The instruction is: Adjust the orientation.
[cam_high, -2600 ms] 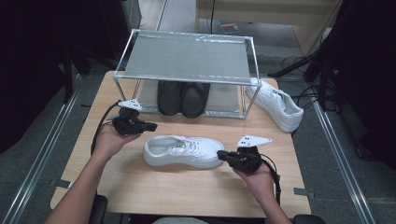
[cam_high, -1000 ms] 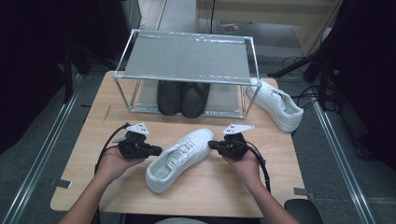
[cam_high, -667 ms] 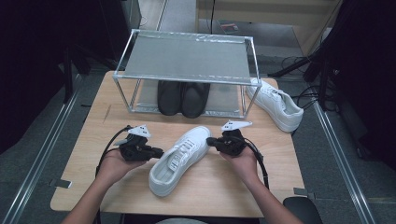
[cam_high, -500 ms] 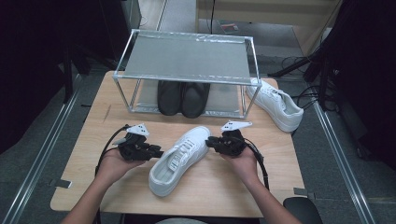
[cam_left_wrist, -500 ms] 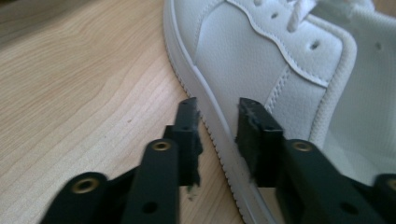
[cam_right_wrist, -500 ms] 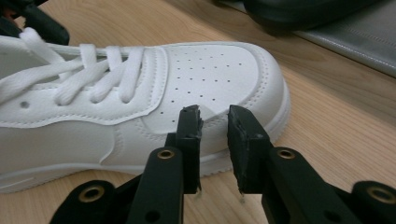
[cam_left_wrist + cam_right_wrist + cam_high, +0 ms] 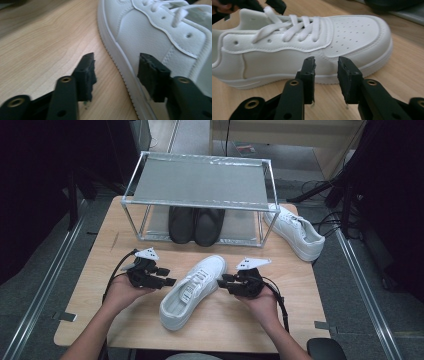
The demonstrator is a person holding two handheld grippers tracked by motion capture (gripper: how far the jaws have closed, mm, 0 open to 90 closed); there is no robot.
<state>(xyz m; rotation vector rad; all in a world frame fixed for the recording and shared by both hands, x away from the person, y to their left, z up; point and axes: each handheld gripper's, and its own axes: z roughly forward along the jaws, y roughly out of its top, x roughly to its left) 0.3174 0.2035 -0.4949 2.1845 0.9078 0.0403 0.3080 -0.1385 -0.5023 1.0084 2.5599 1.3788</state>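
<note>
At the centre of the tabletop [image 7: 125, 245] lies a white sneaker [image 7: 192, 290]. Left gripper [image 7: 162, 276] and right gripper [image 7: 223, 281] flank it, fingers just opened, apart, gripping nothing.

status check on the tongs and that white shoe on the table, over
Both tongs, left and right, open, jaws just opened, nothing gripped. White shoe flat on table between them, toe toward rack. Path clear.
</note>
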